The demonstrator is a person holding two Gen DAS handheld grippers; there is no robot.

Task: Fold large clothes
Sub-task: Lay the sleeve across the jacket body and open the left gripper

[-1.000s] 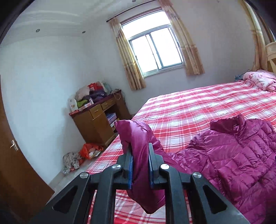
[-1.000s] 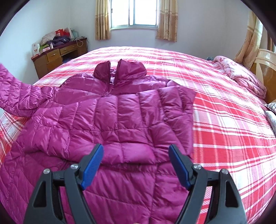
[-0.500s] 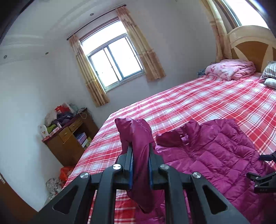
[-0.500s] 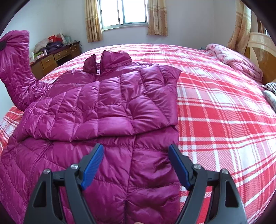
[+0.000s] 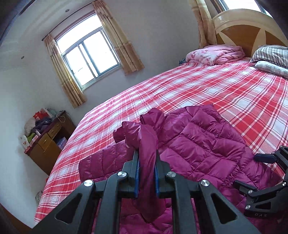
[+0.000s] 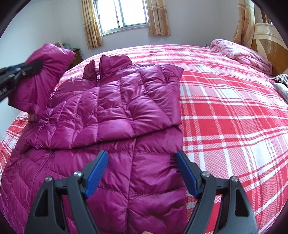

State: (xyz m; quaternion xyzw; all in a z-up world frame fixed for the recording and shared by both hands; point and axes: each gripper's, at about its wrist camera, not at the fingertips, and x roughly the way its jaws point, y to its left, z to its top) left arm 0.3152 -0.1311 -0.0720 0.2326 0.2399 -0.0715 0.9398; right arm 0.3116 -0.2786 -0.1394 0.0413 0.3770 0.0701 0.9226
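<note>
Only readable writing: "DAS" stamped on the black body of the right gripper (image 5: 266,172), seen at the right edge of the left wrist view.

One magenta puffer jacket (image 6: 115,129), shiny and quilted into puffy stitched blocks, spread flat on the near left part of the bed (image 6: 234,111). One sleeve (image 6: 151,100) already folded across the chest, lying flat. Stand-up collar (image 6: 111,63) at the far end, toward the window (image 6: 124,14). Other sleeve (image 5: 146,144) lifted off the bed, pinched tight between the blue pads of the left gripper (image 5: 146,172), cuff end flopping over the fingers and a fold hanging down below them.

Right gripper with fingers spread wide, holding nothing, hovering over the lower body of the jacket close to its right edge. Ribbed blue pads (image 6: 98,171) on black plastic frames, silver bolts on the joints.

Bed sheet: red, white and pink plaid, woven look. One rumpled pink blanket (image 5: 216,54) at the far right by the curved wood headboard (image 5: 248,30), plus one striped pillow (image 5: 270,54) and one pale printed pillow beside it. Two tan patterned curtains (image 5: 124,45) on the window. One brown wooden desk (image 5: 48,142) with drawers at the far left, clutter piled on top.
</note>
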